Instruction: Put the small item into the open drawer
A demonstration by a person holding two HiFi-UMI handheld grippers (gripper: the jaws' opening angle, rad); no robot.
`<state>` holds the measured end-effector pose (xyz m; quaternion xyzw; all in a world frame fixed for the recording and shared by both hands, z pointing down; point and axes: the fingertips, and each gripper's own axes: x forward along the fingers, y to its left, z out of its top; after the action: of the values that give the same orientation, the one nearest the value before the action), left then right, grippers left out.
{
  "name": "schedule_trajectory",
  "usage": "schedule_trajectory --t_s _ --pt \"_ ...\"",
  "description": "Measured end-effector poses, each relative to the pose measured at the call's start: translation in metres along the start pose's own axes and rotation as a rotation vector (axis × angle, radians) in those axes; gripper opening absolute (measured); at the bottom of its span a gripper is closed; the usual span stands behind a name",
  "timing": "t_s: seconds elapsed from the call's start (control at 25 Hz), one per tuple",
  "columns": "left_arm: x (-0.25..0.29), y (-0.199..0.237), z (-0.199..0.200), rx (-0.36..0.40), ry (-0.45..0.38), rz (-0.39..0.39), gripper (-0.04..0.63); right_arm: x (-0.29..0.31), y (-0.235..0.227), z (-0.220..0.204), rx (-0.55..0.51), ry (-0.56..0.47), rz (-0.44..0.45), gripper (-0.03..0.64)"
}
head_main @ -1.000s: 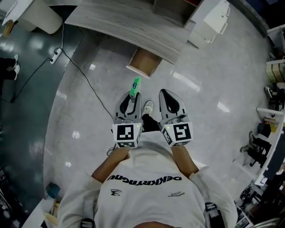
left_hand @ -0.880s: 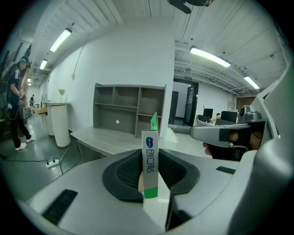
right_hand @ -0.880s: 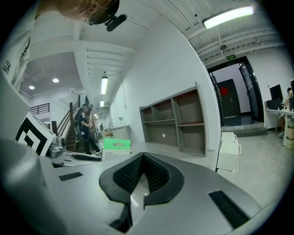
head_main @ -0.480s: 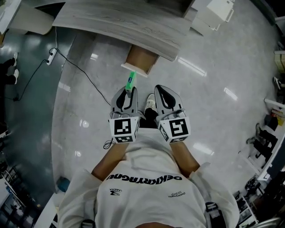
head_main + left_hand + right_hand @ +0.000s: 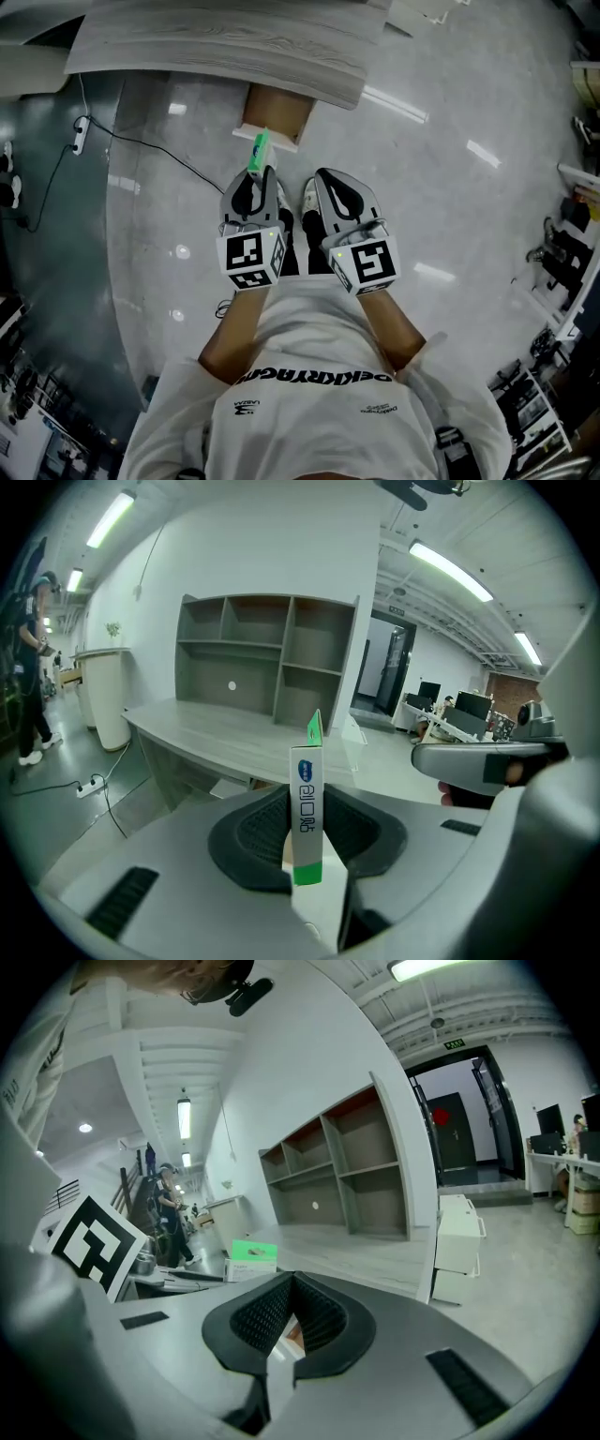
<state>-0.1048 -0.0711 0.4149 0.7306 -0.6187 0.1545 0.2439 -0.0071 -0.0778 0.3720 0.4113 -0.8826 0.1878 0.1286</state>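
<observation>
A small green and white box (image 5: 260, 148) stands upright between the pads of my left gripper (image 5: 257, 174), which is shut on it. In the left gripper view the box (image 5: 307, 810) rises between the dark pads, in front of a grey desk (image 5: 211, 731). The open drawer (image 5: 275, 116), brown inside, juts from under the desk (image 5: 216, 47), and the box's tip reaches its front edge. My right gripper (image 5: 322, 178) hangs beside the left one, shut and empty. In the right gripper view the tips of that gripper (image 5: 291, 1279) meet, and the box (image 5: 251, 1255) shows to the left.
A power strip with a black cable (image 5: 80, 134) lies on the glossy floor at the left. A grey shelf unit (image 5: 267, 658) stands on the desk. A white cabinet (image 5: 459, 1246) stands at the right. The person's shoe (image 5: 309, 200) shows between the grippers.
Both grippers and the person have moved toward the desk. The box, still held, has gone from short of the drawer to its front edge.
</observation>
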Motion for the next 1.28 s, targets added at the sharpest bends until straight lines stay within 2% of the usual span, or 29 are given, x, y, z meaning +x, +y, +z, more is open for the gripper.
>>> schedule_trajectory --t_s 0.2,0.4,1.04,1.28 --pt "0.025 0.001 -0.018 0.057 0.02 -0.034 0.098 0.008 -0.016 -0.014 0.026 0.01 -0.058 0.029" --pt "0.051 0.0 -0.038 0.08 0.044 -0.059 0.098 0.024 -0.029 -0.032 0.045 0.021 -0.087 0.029" --pt "0.106 0.014 -0.093 0.159 0.132 -0.121 0.1 0.053 -0.038 -0.097 0.078 0.087 -0.111 0.029" --pt "0.127 0.025 -0.112 0.171 0.159 -0.119 0.1 0.063 -0.042 -0.114 0.098 0.101 -0.125 0.029"
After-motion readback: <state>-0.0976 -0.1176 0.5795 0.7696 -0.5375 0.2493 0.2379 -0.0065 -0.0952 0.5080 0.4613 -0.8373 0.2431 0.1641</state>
